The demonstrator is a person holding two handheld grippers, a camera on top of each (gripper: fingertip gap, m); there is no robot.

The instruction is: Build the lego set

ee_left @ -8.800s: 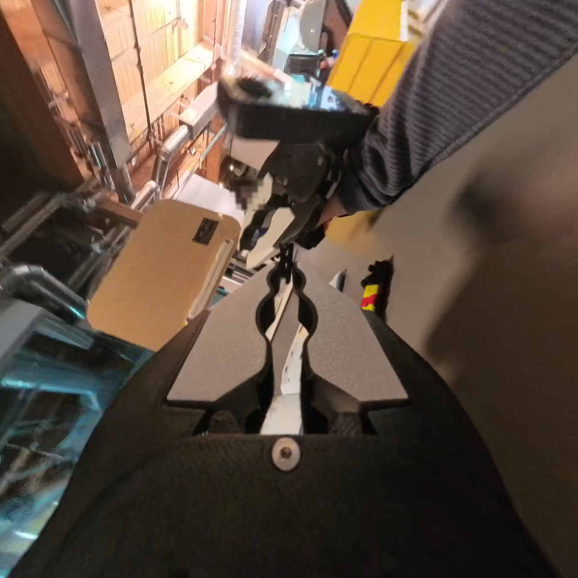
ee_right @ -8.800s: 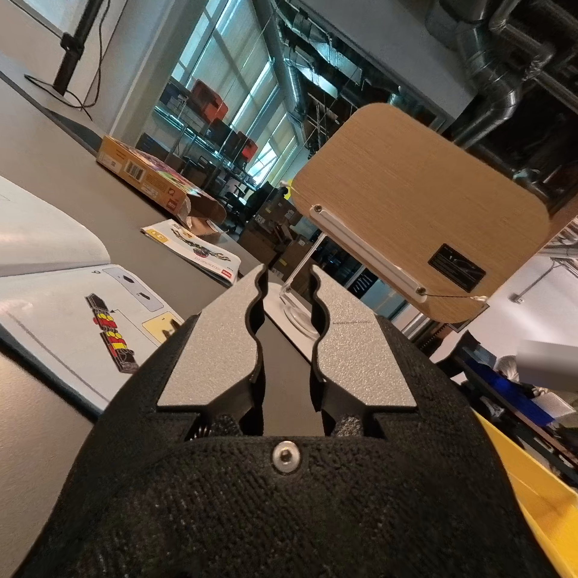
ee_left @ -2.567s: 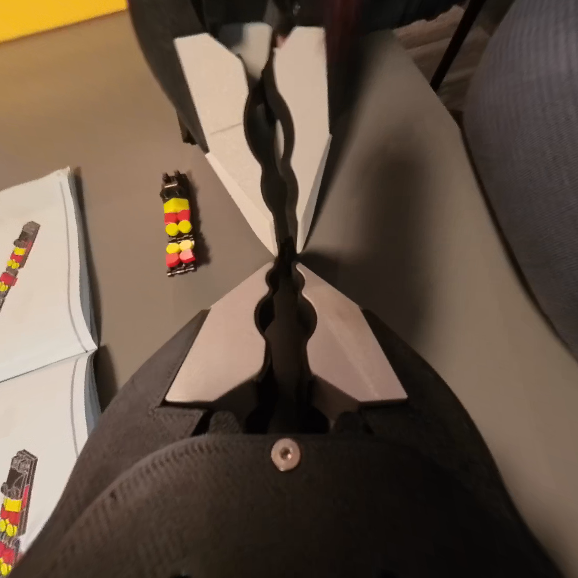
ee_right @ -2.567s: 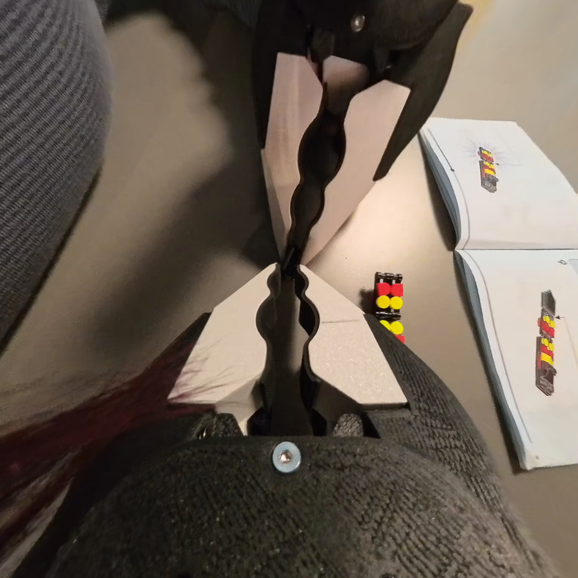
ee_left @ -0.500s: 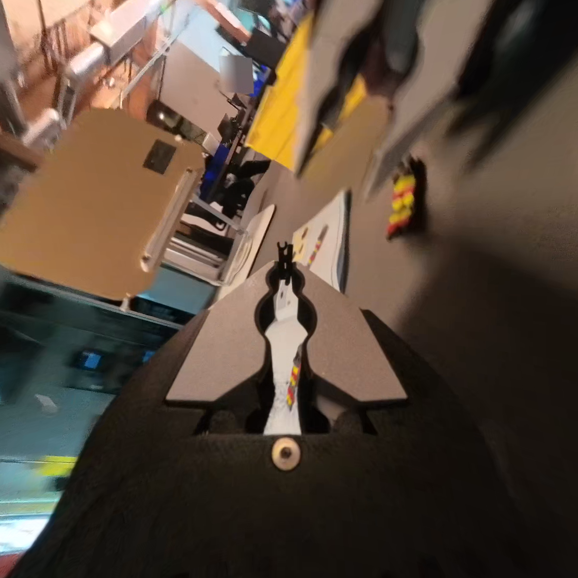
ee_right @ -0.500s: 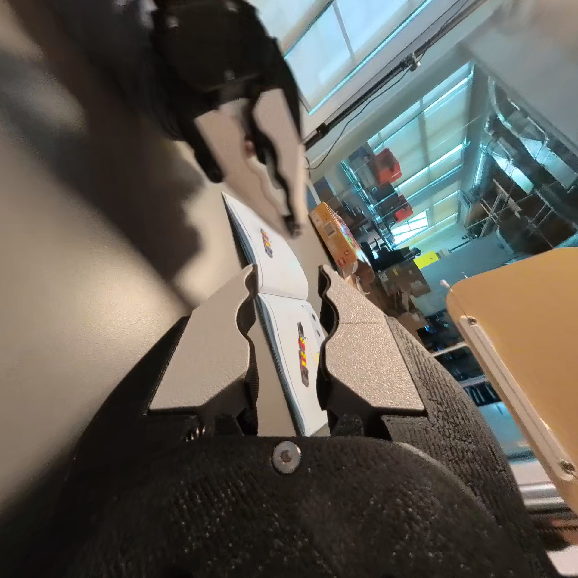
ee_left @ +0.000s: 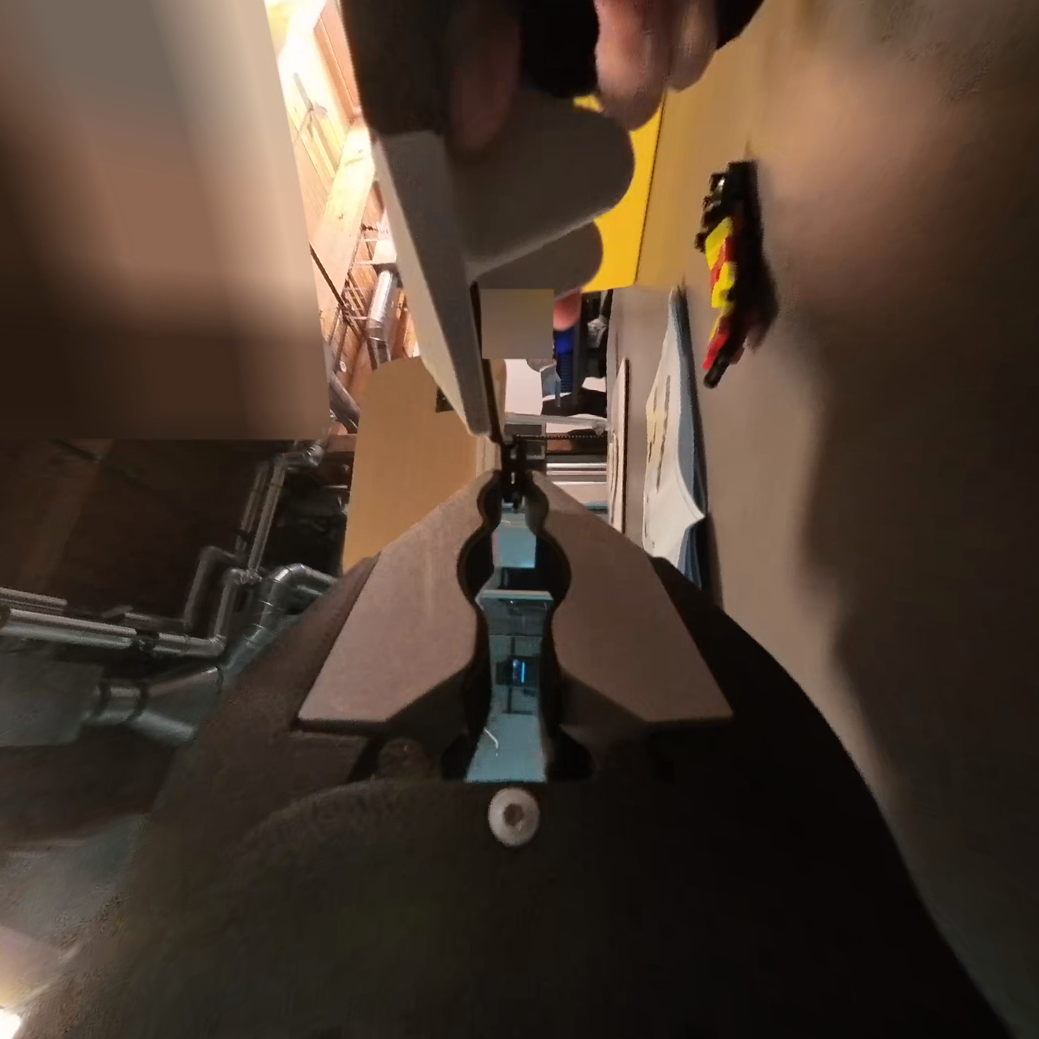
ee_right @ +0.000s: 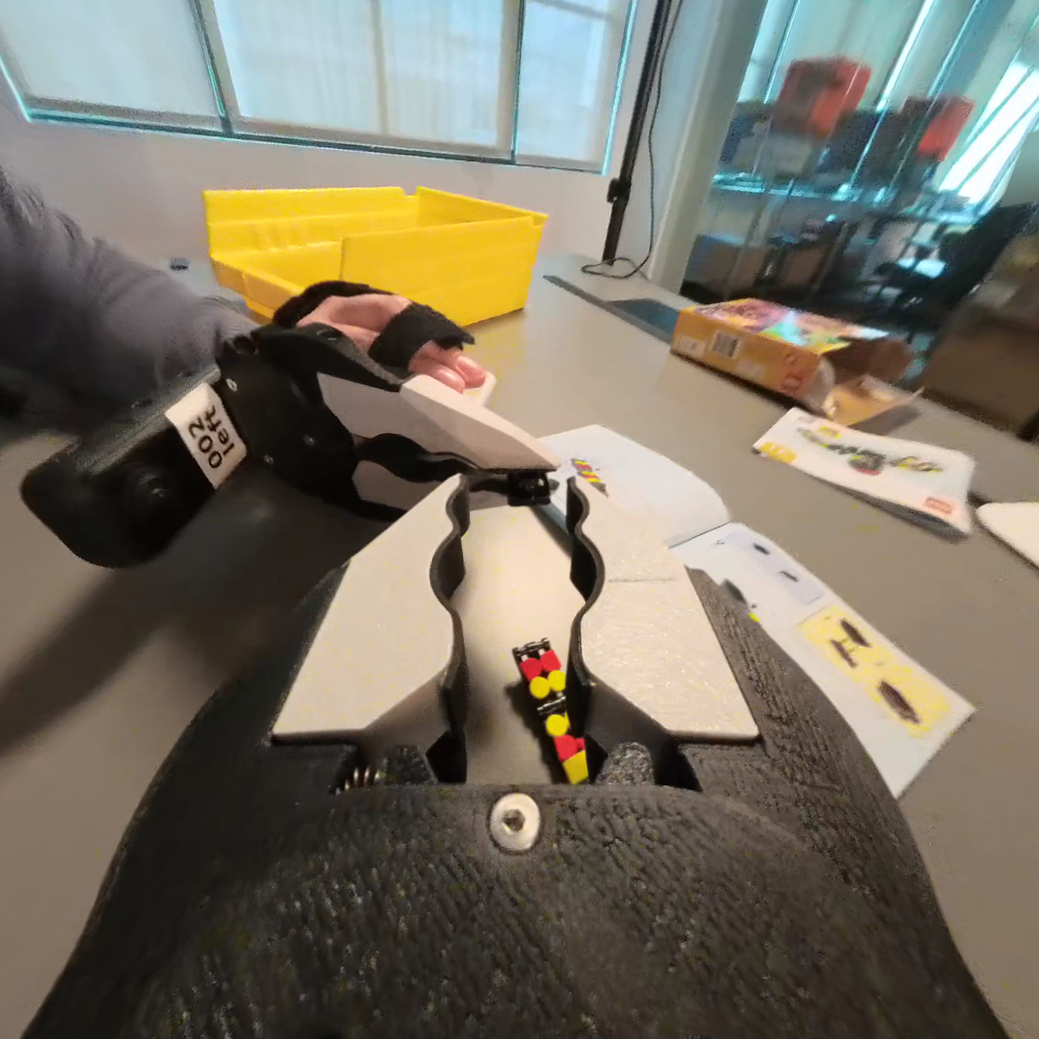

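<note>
Across the whole right wrist view ran the grey table (ee_right: pixel 646 348), the largest item. At upper centre stood a yellow bin (ee_right: pixel 393 247); at upper right, an orange box (ee_right: pixel 753 337) with a loose leaflet (ee_right: pixel 866 466) below it. At centre right lay the open instruction booklet (ee_right: pixel 748 568).

My left gripper (ee_right: pixel 534 478) entered from the left of that frame, its jaws pinched shut on a small black piece (ee_right: pixel 527 484); in the left wrist view the same black piece (ee_left: pixel 513 469) stuck out at the tips of the left gripper (ee_left: pixel 514 489).

My right gripper (ee_right: pixel 514 506) filled the lower frame with its jaws spread and nothing between them. Half a second before it had hung apart from the left one; now its tips bracketed the black piece.

Smallest: the red-and-yellow lego strip (ee_right: pixel 551 708), flat on the table, seen low between my right jaws; upper right in the left wrist view (ee_left: pixel 725 270).

I judged a handover or regrip of the piece was starting, before joining it to the strip.
</note>
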